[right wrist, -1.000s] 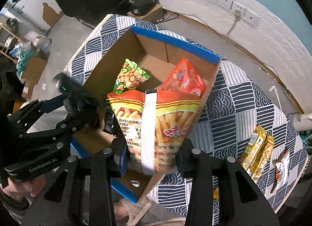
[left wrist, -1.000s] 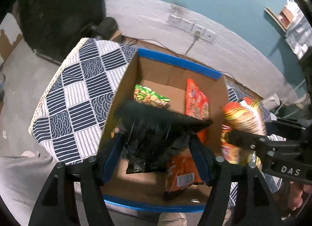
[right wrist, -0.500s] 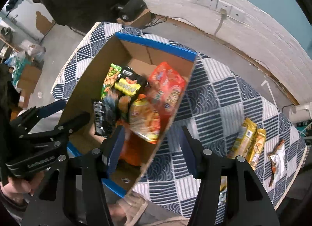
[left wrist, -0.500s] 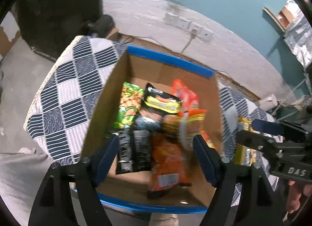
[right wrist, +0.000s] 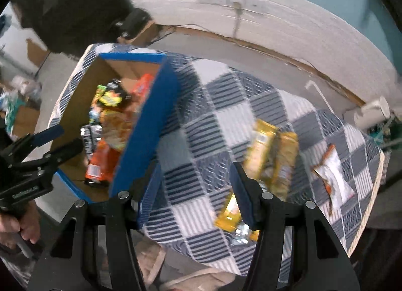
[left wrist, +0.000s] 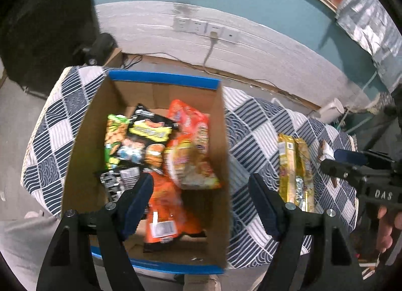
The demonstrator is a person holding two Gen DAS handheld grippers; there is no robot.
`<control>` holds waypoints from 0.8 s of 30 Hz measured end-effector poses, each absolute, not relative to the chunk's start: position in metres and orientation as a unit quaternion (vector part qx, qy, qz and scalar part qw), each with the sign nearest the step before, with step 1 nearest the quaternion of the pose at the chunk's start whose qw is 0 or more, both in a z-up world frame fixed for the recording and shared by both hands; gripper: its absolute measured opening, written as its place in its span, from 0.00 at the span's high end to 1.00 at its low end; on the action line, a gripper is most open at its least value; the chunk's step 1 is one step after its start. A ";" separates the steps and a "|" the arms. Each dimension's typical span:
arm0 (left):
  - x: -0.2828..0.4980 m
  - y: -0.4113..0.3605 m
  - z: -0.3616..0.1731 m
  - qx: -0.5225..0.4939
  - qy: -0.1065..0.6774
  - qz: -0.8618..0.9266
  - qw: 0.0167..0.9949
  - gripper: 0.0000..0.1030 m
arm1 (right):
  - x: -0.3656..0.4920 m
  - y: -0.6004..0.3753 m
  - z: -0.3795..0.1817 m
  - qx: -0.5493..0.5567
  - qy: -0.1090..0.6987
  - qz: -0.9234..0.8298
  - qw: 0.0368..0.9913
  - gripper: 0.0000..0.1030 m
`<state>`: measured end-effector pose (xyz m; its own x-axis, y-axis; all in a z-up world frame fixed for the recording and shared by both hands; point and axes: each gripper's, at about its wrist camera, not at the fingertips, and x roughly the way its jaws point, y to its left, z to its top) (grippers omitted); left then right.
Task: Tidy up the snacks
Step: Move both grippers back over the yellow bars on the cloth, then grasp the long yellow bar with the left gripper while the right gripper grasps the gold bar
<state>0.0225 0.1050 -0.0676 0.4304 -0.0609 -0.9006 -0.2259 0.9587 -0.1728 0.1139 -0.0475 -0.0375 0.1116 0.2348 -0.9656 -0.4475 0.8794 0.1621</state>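
A cardboard box with blue-taped rims point(left wrist: 160, 79) point(right wrist: 148, 115) stands on the checked cloth and holds several snack bags: a black bag point(left wrist: 148, 130), a green bag point(left wrist: 113, 130), red and orange bags point(left wrist: 193, 125), and a fries bag point(left wrist: 191, 162). My left gripper point(left wrist: 201, 190) is open and empty above the box's near right part. My right gripper point(right wrist: 196, 183) is open and empty above the cloth, right of the box. Gold packets point(right wrist: 273, 150) point(left wrist: 296, 165) and a yellow packet point(right wrist: 231, 213) lie on the cloth near the right gripper. A white packet point(right wrist: 334, 180) lies further right.
The checked cloth point(right wrist: 221, 105) covers a small table whose edges drop off on all sides. A white wall with sockets point(left wrist: 208, 29) stands behind. A dark cabinet point(left wrist: 45, 14) is at the back left. A white pipe end point(right wrist: 371, 112) is at the far right.
My left gripper let go of the black bag and my right gripper let go of the fries bag; both now lie in the box. Both grippers opened. The right gripper swung right toward the gold packets.
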 end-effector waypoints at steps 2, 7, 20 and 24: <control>0.026 0.090 -0.068 -0.127 0.533 0.039 0.836 0.23 | 0.116 -0.070 -0.039 -0.073 0.630 0.215 0.743 0.44; 0.034 0.054 -0.074 -0.111 0.547 0.013 0.829 0.23 | 0.116 -0.111 -0.047 -0.078 0.629 0.184 0.751 0.44; 0.051 -0.012 -0.105 -0.091 0.584 -0.026 0.806 0.23 | 0.100 -0.187 -0.085 -0.066 0.660 0.134 0.736 0.44; 0.060 -0.028 -0.116 -0.083 0.592 -0.028 0.801 0.23 | 0.097 -0.199 -0.094 -0.054 0.669 0.128 0.730 0.44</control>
